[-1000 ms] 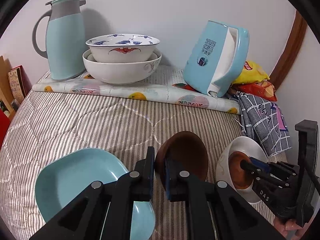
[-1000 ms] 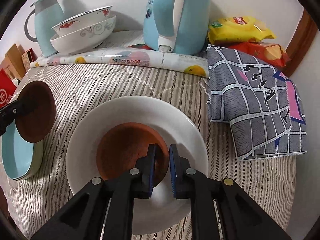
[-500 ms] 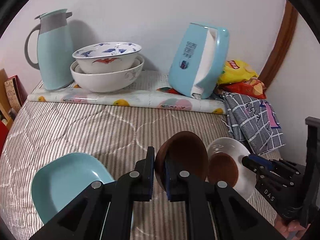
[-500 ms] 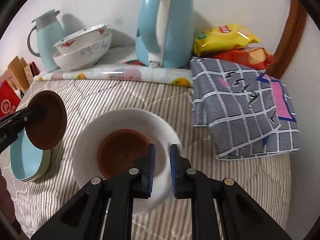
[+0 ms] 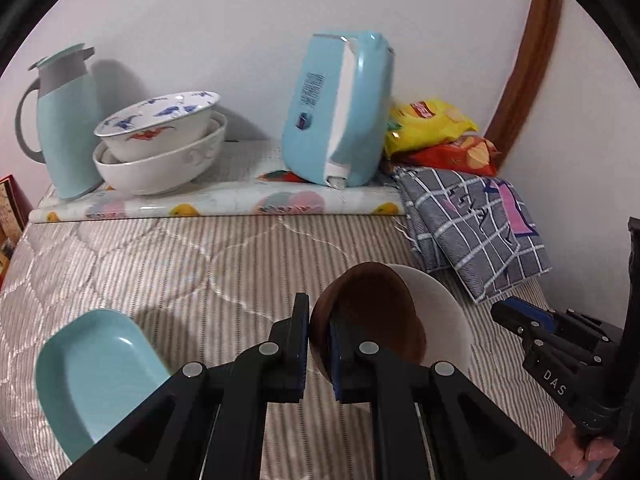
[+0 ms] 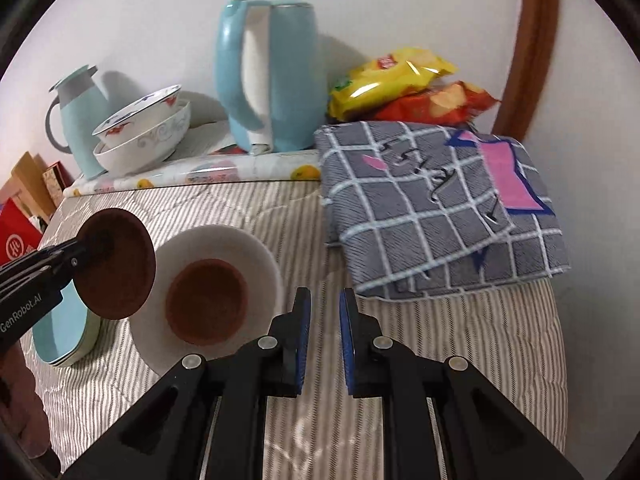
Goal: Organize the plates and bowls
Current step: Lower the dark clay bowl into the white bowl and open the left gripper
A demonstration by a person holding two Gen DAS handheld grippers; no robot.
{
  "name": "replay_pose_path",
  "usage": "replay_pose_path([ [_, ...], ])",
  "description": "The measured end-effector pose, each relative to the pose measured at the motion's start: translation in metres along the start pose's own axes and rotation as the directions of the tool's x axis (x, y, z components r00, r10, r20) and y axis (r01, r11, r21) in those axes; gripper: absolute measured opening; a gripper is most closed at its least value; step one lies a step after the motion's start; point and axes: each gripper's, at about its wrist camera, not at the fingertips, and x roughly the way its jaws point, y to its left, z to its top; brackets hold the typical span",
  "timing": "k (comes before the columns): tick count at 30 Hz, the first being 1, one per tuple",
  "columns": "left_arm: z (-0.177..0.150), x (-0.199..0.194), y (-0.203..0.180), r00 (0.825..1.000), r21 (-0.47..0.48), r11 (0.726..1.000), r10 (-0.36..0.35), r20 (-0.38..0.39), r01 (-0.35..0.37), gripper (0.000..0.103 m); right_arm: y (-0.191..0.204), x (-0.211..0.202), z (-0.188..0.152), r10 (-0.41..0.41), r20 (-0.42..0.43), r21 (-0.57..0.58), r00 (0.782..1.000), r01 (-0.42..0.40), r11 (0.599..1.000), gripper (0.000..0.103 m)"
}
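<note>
At lower centre of the left wrist view, your left gripper (image 5: 319,334) stays clamped on the brown bowl (image 5: 372,312), tilted over the white plate (image 6: 256,256) for stacking, while your right gripper (image 6: 323,316) holds nothing, jaws slightly apart.

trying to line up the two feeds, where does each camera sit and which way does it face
Left wrist: on the left tongs, looking forward and down at the brown saucer they grip, over the white plate; a hand shows far right.
Right wrist: on the right tongs, holding nothing, beside the plate; left tongs enter at left.
Shared: plate, kettle, stacked bowls.
</note>
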Motion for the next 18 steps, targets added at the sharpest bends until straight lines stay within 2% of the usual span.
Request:
replay_pose_path([
  [10, -0.004, 0.023, -0.019, 0.999, 0.021, 1.000, 0.004, -0.043, -0.003, 0.009, -0.035, 0.002, -0.017, -0.014, -0.018, 0.071, 1.000, 0.015, 0.997, 0.015],
  [18, -0.006, 0.037, -0.029, 0.997, 0.029, 1.000, -0.004, -0.075, 0.007, 0.009, -0.046, 0.001, -0.020, -0.010, -0.016, 0.098, 1.000, 0.012, 0.995, 0.015],
])
